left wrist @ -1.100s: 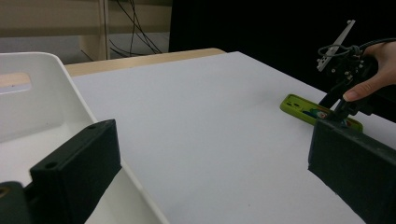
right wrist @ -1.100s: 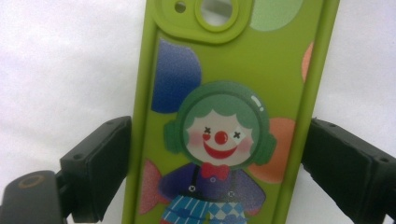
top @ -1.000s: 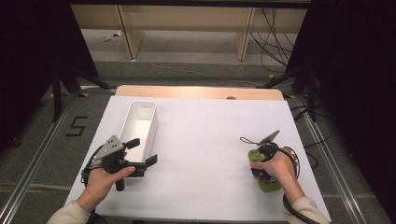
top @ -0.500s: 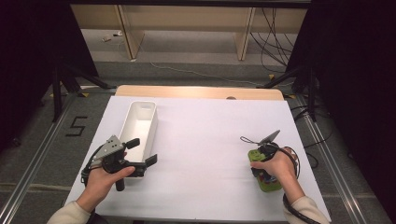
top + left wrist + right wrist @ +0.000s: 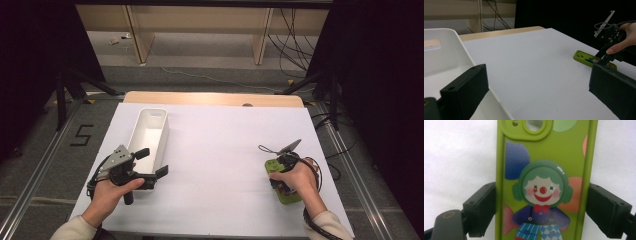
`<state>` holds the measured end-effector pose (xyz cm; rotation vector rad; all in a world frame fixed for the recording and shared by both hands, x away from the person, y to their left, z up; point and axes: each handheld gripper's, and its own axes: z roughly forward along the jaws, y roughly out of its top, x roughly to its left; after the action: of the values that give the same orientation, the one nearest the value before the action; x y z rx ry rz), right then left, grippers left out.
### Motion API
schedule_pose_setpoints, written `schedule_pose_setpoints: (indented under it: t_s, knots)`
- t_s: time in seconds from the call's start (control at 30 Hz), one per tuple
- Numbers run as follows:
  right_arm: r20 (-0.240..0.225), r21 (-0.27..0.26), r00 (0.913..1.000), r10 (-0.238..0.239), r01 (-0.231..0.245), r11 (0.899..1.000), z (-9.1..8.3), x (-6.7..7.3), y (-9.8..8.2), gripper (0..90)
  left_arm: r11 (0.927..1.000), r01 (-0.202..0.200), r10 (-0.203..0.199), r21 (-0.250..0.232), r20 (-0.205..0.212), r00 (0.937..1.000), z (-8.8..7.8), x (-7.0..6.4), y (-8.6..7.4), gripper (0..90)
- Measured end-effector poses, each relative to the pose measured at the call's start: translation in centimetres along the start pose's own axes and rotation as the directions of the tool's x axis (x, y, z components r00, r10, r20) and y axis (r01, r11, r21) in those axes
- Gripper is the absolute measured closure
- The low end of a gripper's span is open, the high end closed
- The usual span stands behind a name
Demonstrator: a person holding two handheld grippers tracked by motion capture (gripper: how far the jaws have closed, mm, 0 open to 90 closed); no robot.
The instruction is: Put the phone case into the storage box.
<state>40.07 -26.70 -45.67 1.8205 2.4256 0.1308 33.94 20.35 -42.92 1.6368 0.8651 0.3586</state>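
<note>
Table [image 5: 225, 150], white and almost bare, with the job at its first step as I read it from my end: a pick-up just starting, and nothing moved yet.

Bin [image 5: 152, 111], white and long, stands along the table's left side with nothing in it that I can see. My guess is that it is where the load goes.

My left gripper [image 5: 152, 161] hovers at the bin's near end, over its rim. Its jaws are spread wide with only air between them. In the left gripper view they frame the bin wall on one side and the far-off case on the other.

My right gripper [image 5: 541, 195] is down over the case [image 5: 546, 160], which lies flat at the table's right side, well apart from the bin. The jaws have just been closing with the case between them, and the pads now touch its two long edges. The case rests on the table, not lifted. How firm the grip is I cannot tell.

What is left, as I judge it, is the lift, the carry across the table and the set-down.

The case is lime green and shows a cartoon clown with a red nose and bow tie, among coloured blobs. I can read no brand or lettering on it. The one legible mark is a black "5" [image 5: 82, 136] on the floor left of the table.
</note>
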Motion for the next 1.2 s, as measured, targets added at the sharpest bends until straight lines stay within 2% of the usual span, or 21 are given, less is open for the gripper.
schedule_pose_setpoints:
  t_s: [0.37,0.57,0.73,0.9,1.1,1.2]
  knots:
    - [0.000,-0.037,0.9999,-0.010,0.010,0.999,-0.9,0.1,0.0,16.7,1.0000,0.001,-0.001,-0.002,-0.002,1.0000,0.0,0.0,0.0,2.0]
    - [0.000,-0.082,0.9997,-0.022,0.022,0.996,-1.6,0.3,-0.1,16.7,1.0000,0.001,-0.001,-0.003,-0.002,1.0000,0.0,0.0,0.0,2.2]
    - [-0.021,-0.123,0.9992,-0.034,0.031,0.992,-2.3,0.8,-0.3,16.7,1.0000,0.001,-0.001,-0.003,-0.002,1.0000,0.0,0.0,0.0,2.2]
    - [-0.025,-0.188,0.9980,-0.058,0.053,0.981,-2.8,1.3,-0.4,16.8,1.0000,0.002,-0.002,-0.003,-0.002,1.0000,0.0,0.0,0.0,2.3]
    - [-0.048,-0.258,0.9970,-0.060,0.046,0.965,-3.6,1.9,-0.6,16.8,1.0000,0.001,-0.001,-0.002,-0.003,1.0000,0.0,0.0,0.0,2.3]
    - [-0.057,-0.297,0.9956,-0.074,0.054,0.953,-3.8,2.1,-0.7,16.7,1.0000,0.000,0.000,-0.002,-0.004,1.0000,0.0,0.0,0.0,2.4]
